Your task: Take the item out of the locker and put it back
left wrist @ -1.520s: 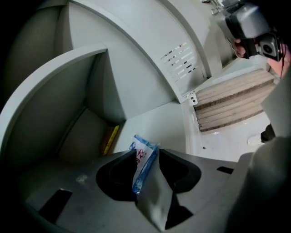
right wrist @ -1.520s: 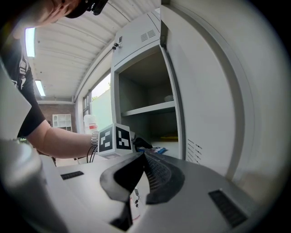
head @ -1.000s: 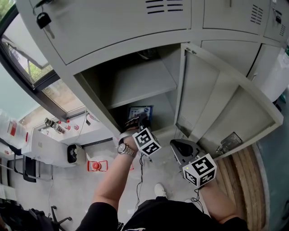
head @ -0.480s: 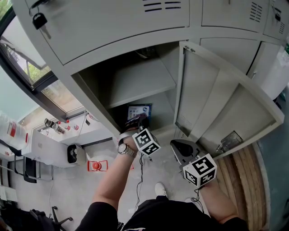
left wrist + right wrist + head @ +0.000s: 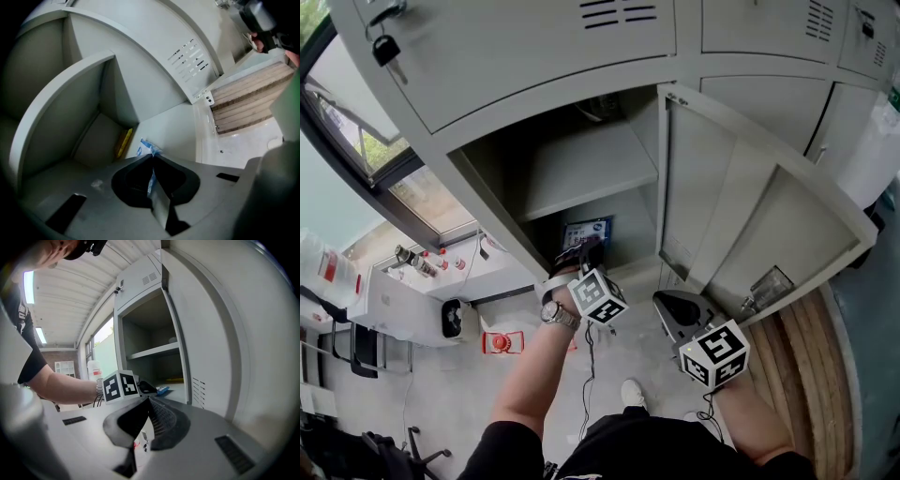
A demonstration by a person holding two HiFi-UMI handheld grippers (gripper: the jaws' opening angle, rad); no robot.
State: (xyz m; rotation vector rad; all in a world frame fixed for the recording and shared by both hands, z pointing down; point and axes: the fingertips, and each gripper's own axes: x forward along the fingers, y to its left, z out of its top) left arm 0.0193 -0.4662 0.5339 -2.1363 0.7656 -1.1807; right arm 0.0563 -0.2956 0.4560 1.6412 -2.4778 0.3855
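Observation:
A flat blue and white packet (image 5: 586, 232) lies on the floor of the open lower locker compartment (image 5: 633, 220). My left gripper (image 5: 581, 251) reaches into that compartment, its jaws closing, and the packet's (image 5: 145, 147) thin edge is pinched between the pads of my left gripper (image 5: 152, 158). In the right gripper view the packet (image 5: 162, 390) shows just past the left gripper's marker cube (image 5: 119, 385). My right gripper (image 5: 670, 309) hangs outside the locker, in front of the open door, jaws together and empty, also seen in its own view (image 5: 149, 399).
The locker door (image 5: 750, 216) stands swung open to the right. A shelf (image 5: 581, 169) divides the compartment above the packet. A yellow object (image 5: 123, 142) lies at the back of the locker floor. A padlock with key (image 5: 386, 49) hangs from the upper left door.
My left gripper has pushed slightly deeper into the locker, onto the packet. The right gripper has stayed where it was.

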